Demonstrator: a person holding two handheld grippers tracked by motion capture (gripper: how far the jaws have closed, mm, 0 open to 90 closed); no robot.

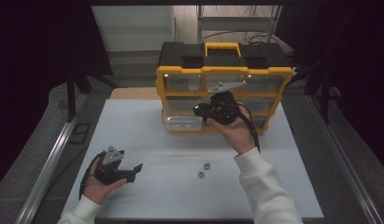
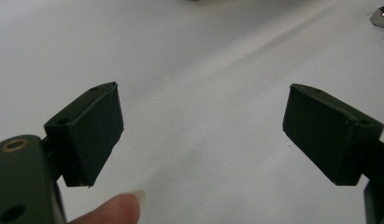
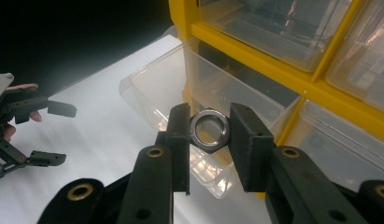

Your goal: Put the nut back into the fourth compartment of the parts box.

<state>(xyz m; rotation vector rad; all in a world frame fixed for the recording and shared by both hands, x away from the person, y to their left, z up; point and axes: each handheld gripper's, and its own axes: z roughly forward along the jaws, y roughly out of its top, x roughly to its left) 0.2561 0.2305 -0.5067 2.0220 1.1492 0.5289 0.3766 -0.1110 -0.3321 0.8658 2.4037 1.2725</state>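
Right gripper (image 3: 209,135) fingers clamp a hex nut (image 3: 209,130), bore facing camera, just above the pulled-out clear drawer (image 3: 152,88) at its 11 o'clock. Left gripper (image 1: 118,169) fingers stand apart, idle on the desk (image 1: 180,196).

A lab or workshop test bench is suggested: a white worktop (image 1: 133,130) framed by aluminium rails (image 1: 49,163) at lower left, black curtains (image 1: 35,46) at both sides, a metal rack with cables (image 1: 236,28) at top centre.
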